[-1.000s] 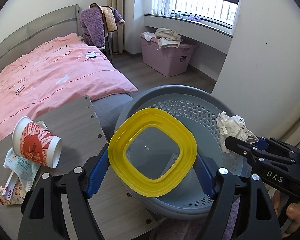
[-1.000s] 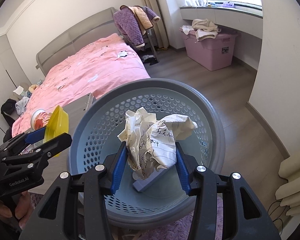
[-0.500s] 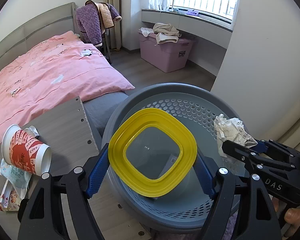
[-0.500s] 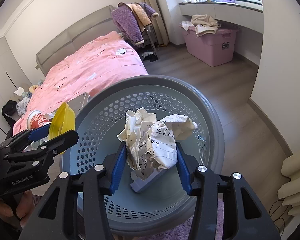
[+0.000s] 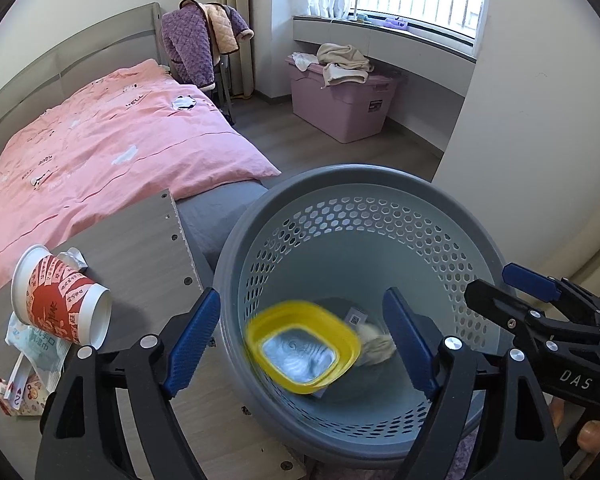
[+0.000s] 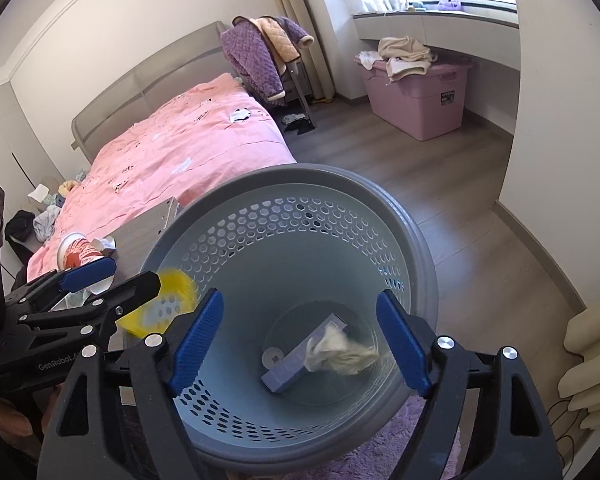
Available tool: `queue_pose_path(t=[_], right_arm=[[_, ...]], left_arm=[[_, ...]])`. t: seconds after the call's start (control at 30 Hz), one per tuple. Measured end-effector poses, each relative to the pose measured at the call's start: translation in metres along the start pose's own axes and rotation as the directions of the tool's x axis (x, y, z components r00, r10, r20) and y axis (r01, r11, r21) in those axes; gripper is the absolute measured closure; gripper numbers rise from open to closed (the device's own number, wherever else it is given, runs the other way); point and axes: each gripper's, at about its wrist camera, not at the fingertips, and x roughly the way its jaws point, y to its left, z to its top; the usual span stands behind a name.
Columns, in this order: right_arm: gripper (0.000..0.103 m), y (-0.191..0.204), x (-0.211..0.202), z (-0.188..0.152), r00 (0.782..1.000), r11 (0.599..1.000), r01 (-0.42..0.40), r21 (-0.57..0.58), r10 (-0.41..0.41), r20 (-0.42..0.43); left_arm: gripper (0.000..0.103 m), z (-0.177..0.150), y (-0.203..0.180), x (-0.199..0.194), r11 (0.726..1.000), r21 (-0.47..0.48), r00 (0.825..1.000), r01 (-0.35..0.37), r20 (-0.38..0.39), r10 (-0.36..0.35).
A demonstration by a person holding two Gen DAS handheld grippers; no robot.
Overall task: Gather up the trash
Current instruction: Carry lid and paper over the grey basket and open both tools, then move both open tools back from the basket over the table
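Left tongs (image 5: 300, 344) over the bin (image 5: 380, 184): jaws have just been widening, nothing gripped. The yellow lid (image 5: 304, 346) sits blurred inside the bin, below and clear of the pads. Right tongs (image 6: 300, 344) likewise over the bin: jaws have just been opening, empty. The paper wad (image 6: 342, 354) is blurred low in the bin, by a grey box (image 6: 296, 360) on the bottom. Left of the bin, on the tabletop (image 5: 132, 248): red cup (image 5: 60, 296) on its side, wrappers (image 5: 32, 356) beside it. Beyond: pink bed (image 5: 100, 152), then a pink storage box (image 5: 340, 108) under the window.
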Motion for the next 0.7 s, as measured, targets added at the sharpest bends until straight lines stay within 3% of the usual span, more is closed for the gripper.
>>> queue_pose_path(t=[0.7], right_arm=[[0.026,0.0018,0.0023,-0.0039,1.000,1.000,-0.016,0.013,0.016,-0.011]], left_arm=[[0.022,-0.0091,0.0027,-0.0094,0.999,-0.020,0.999,-0.031,0.008,0.031]])
